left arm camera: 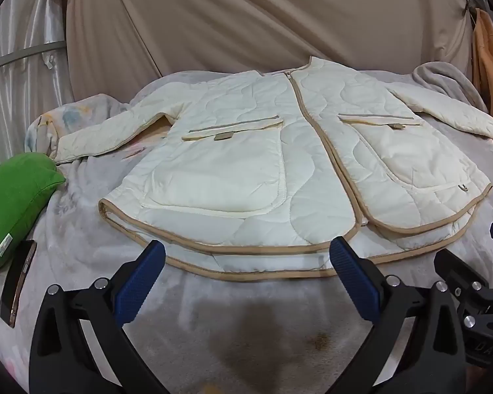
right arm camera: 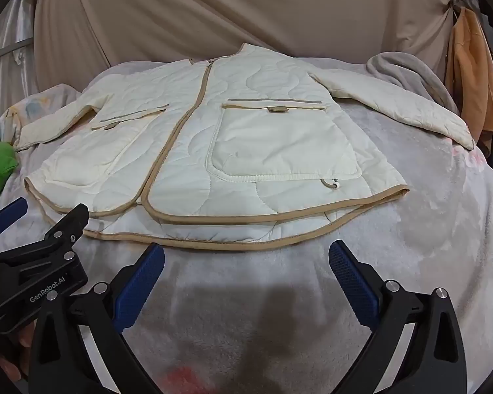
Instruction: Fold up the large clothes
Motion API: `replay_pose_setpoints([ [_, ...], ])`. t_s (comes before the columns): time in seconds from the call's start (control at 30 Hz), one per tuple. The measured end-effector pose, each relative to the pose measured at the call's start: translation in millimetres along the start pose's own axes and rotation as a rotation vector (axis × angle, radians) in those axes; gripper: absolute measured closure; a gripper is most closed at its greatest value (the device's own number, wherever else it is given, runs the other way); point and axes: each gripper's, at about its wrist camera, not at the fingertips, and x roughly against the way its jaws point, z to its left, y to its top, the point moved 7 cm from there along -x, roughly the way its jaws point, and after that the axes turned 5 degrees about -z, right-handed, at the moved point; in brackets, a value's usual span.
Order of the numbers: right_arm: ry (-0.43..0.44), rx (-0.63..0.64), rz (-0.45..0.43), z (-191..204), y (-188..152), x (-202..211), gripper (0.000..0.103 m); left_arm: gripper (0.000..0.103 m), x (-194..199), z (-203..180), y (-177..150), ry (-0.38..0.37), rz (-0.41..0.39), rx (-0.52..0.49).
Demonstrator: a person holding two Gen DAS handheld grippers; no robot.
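A cream quilted jacket (left arm camera: 246, 151) (right arm camera: 187, 151) with tan trim lies flat, front up and zipped, on a grey blanket (left arm camera: 233, 308). Both sleeves are spread out to the sides, and two large patch pockets face up. My left gripper (left arm camera: 246, 246) stands open just before the hem, with nothing between its blue pads (left arm camera: 138, 285). My right gripper (right arm camera: 246, 248) is open too, hovering at the hem's right half with nothing between its fingers. The left gripper's body (right arm camera: 36, 256) shows at the right wrist view's left edge.
A green pillow (left arm camera: 16, 203) and a dark phone (left arm camera: 16, 282) lie on the blanket left of the jacket. A crumpled grey cloth (left arm camera: 443, 78) sits at the back right. An orange garment (right arm camera: 473, 75) hangs beyond it. Beige drapes (left arm camera: 246, 16) close the back.
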Motion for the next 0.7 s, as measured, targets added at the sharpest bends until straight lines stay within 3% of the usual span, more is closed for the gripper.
replay_pose_setpoints([
  [0.7, -0.013, 0.006, -0.006, -1.4, -1.1, 2.1, 0.005, 0.005, -0.3, 0.0, -0.3, -0.003, 0.004, -0.003],
])
